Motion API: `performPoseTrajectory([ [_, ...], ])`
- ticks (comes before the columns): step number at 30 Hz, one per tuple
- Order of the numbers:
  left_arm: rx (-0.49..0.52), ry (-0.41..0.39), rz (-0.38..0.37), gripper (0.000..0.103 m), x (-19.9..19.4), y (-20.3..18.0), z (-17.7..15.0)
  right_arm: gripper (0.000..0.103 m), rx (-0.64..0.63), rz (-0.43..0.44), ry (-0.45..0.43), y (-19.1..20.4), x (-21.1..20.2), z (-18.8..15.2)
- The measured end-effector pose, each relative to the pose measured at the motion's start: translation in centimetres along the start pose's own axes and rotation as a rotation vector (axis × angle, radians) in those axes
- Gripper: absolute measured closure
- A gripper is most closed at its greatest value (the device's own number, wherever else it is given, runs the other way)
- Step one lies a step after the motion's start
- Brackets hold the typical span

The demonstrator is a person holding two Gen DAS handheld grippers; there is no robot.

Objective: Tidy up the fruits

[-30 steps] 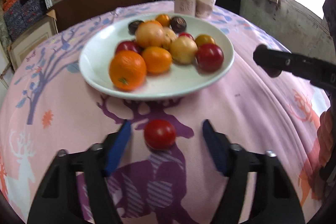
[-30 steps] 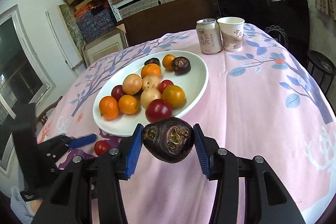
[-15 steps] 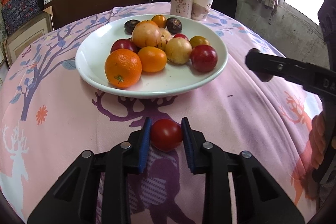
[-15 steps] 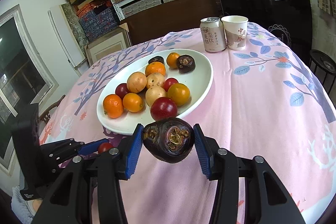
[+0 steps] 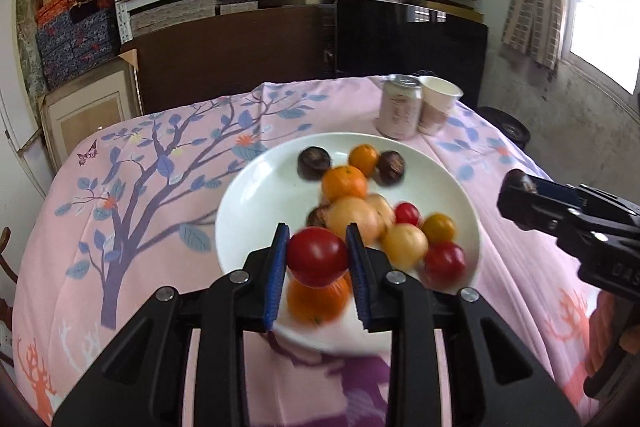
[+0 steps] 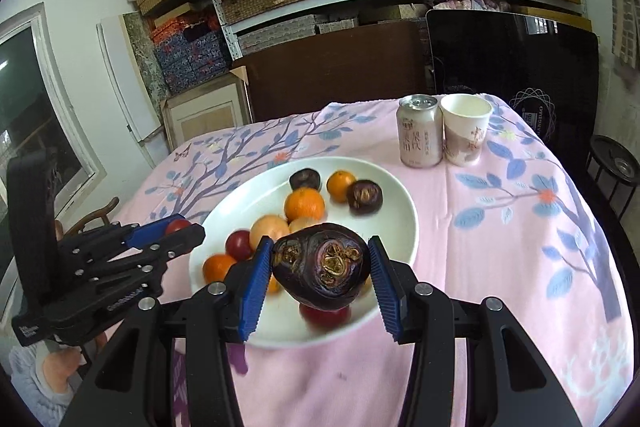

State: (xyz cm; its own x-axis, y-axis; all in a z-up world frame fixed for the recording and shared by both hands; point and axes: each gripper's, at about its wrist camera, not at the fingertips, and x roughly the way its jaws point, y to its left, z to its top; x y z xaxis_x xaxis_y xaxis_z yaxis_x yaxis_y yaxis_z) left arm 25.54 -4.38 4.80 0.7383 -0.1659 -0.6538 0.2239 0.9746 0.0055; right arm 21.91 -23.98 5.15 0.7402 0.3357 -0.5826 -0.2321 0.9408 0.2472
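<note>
1. Left gripper [image 5: 318,257] clenched on red tomato [image 5: 318,255], held over white plate [image 5: 256,195].
2. Right gripper [image 6: 318,273] grasps dark purple fruit [image 6: 322,271] above plate's near rim.
3. Only right view shows can [image 6: 419,131] lettering, unreadable; one paper cup [image 6: 466,133] touches it.
4. Left view: three oranges, two dark fruits on plate.

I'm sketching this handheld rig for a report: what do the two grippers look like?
Both match: the left gripper and right gripper have black angular plastic linkages with silver screw heads, and ribbed blue pads lining the fingers. White lettering marks the bodies. No cables visible.
</note>
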Motion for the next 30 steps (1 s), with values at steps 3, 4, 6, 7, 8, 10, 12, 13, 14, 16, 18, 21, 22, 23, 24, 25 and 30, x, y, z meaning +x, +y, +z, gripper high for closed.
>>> performPoseTrajectory([
  [3,-0.033,0.029,0.002,0.074,3.0,1.0,0.6,0.054,-0.002,-0.024,0.024,-0.3,2.7,0.4],
  [4,-0.039,0.042,0.003,0.074,4.2,1.2,0.6,0.054,-0.002,-0.029,0.033,-0.4,3.5,0.3],
  [6,-0.049,0.050,0.006,0.073,5.6,1.6,0.5,0.054,0.008,-0.035,0.047,-0.7,4.8,0.1],
  [7,-0.052,0.049,0.011,0.071,6.1,1.7,0.4,0.054,0.008,-0.040,0.052,-0.8,5.2,0.0],
  [8,-0.055,0.052,0.009,0.068,6.6,1.8,0.4,0.054,0.000,-0.047,0.061,-0.7,5.6,-0.2],
  [10,-0.065,0.047,0.003,0.056,6.9,1.9,0.3,0.051,-0.011,-0.061,0.064,-0.7,5.9,-0.4],
  [12,-0.061,0.031,0.035,0.040,6.9,1.9,0.2,0.032,0.007,-0.067,0.043,-0.9,5.7,-0.6],
  [13,-0.057,0.020,0.047,0.029,6.6,1.9,0.2,0.030,0.020,-0.067,0.031,-1.0,5.4,-0.6],
  [14,-0.059,0.005,0.051,0.015,6.2,2.0,0.1,0.029,0.028,-0.072,0.022,-1.1,5.1,-0.7],
  [16,-0.067,-0.031,0.062,0.008,5.0,1.9,0.0,0.029,0.035,-0.072,0.011,-1.2,4.4,-0.8],
  [18,-0.051,-0.038,0.078,0.008,4.0,1.5,-0.2,0.025,0.046,-0.075,-0.003,-1.2,3.6,-1.0],
  [21,-0.022,-0.057,0.105,0.005,2.0,0.6,-0.8,0.015,0.061,-0.072,-0.027,-1.1,2.0,-1.8],
  [22,-0.016,-0.065,0.110,0.004,1.2,0.3,-1.2,0.014,0.062,-0.075,-0.037,-1.0,1.4,-2.2],
  [23,-0.008,-0.071,0.118,0.004,0.5,0.0,-1.7,0.012,0.059,-0.081,-0.047,-0.8,0.8,-2.7],
  [24,-0.001,-0.076,0.128,0.004,-0.3,-0.3,-2.3,0.009,0.054,-0.088,-0.055,-0.7,0.3,-3.0],
  [25,0.004,-0.081,0.137,0.004,-1.1,-0.5,-2.8,0.006,0.047,-0.096,-0.065,-0.5,-0.3,-3.5],
  [30,-0.033,-0.109,0.158,0.004,-5.4,-0.8,-5.3,0.004,-0.007,-0.149,-0.066,0.7,-2.6,-5.7],
])
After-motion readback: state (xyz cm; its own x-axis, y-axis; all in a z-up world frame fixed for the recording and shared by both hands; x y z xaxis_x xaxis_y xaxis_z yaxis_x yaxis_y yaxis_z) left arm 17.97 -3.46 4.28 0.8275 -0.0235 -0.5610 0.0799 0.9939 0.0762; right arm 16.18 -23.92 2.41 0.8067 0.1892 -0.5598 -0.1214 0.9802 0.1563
